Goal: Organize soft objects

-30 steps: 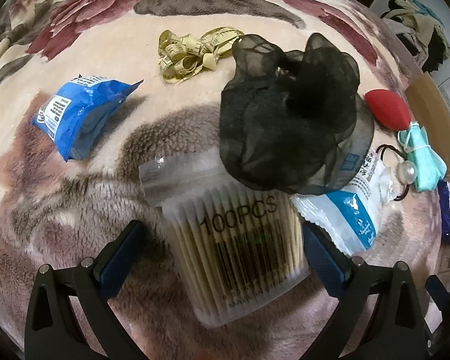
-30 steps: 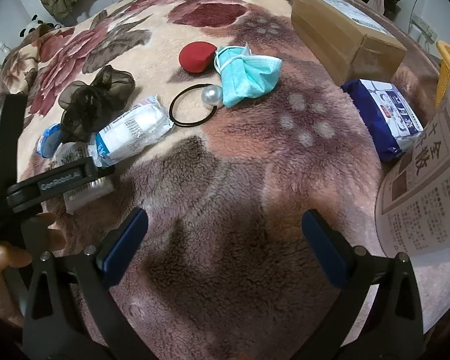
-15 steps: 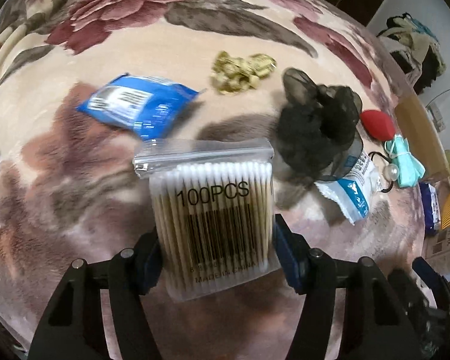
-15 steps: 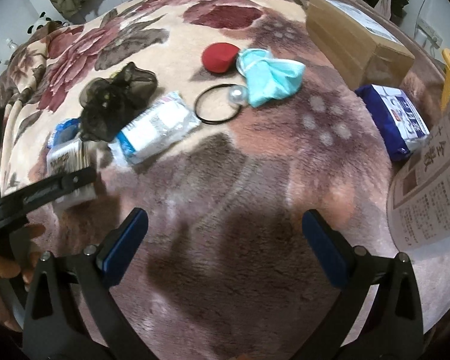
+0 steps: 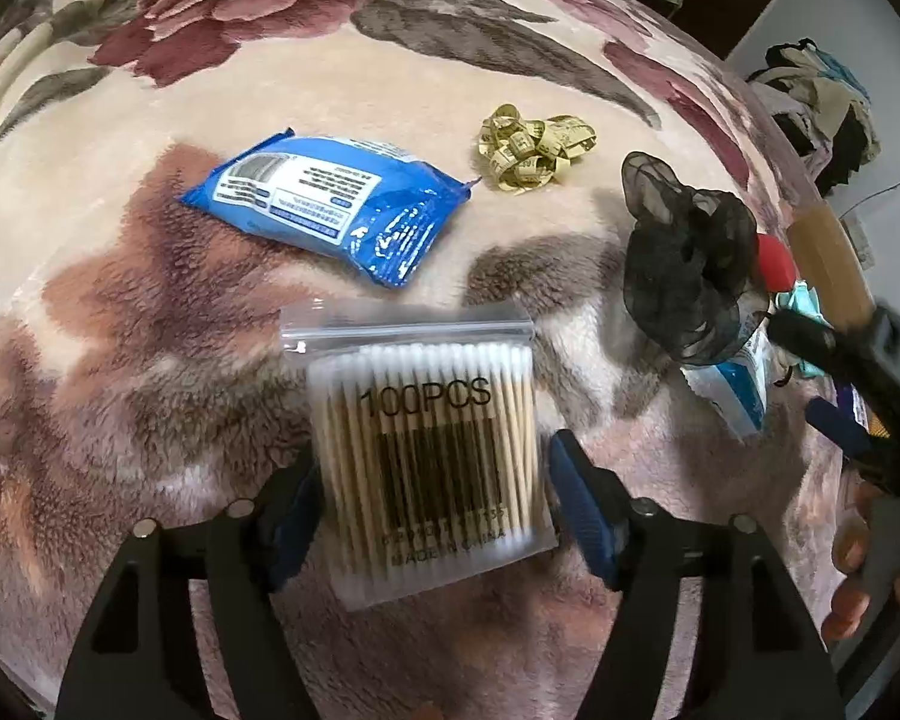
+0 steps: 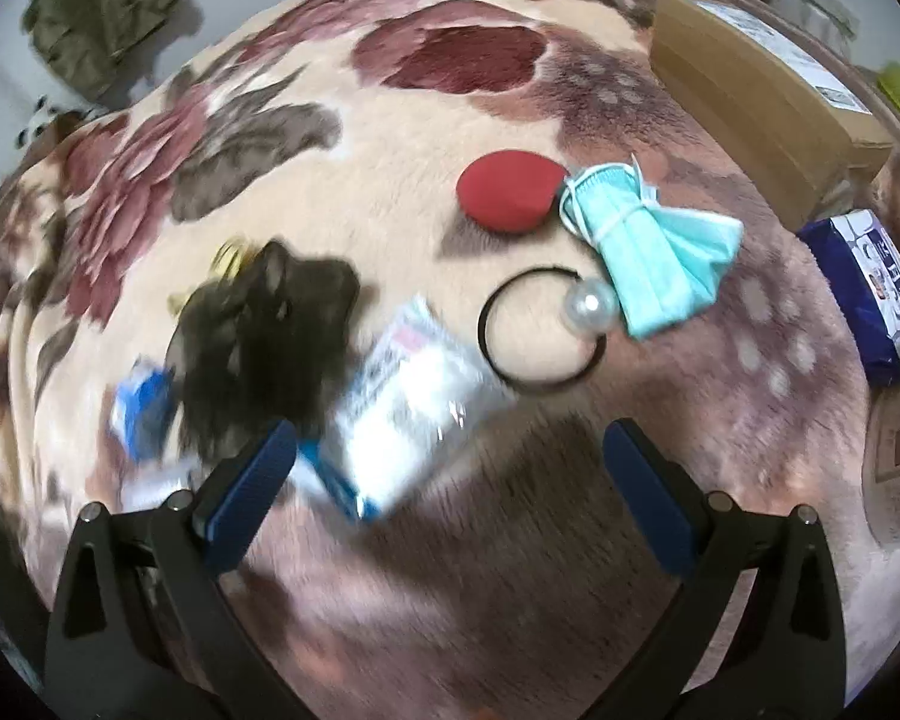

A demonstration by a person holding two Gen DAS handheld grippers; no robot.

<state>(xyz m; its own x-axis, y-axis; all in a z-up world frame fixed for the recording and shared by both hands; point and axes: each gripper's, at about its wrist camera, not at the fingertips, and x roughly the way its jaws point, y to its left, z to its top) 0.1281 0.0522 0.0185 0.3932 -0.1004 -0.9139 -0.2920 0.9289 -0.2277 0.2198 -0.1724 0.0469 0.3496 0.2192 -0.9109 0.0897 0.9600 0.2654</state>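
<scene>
Your left hand-held gripper (image 5: 435,489) is clamped on the cotton swab bag (image 5: 426,450), lifted over the blanket (image 5: 150,360). Blue wipes pack (image 5: 330,210) and tape measure (image 5: 534,147) lie beyond it. Right hand-held gripper (image 6: 450,468) is wide open, empty, above the gauze pack (image 6: 414,402), w/ black scrunchie (image 6: 264,336) just left; bare blanket nearer you.

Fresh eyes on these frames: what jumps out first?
The clear zip bag of cotton swabs printed "100PCS", clamped in the left claw at the centre of the left wrist view. Beyond it, a blue wipes packet lies on the floral blanket. In the right wrist view, the right claw hangs open before a red sponge touching a folded teal face mask.
</scene>
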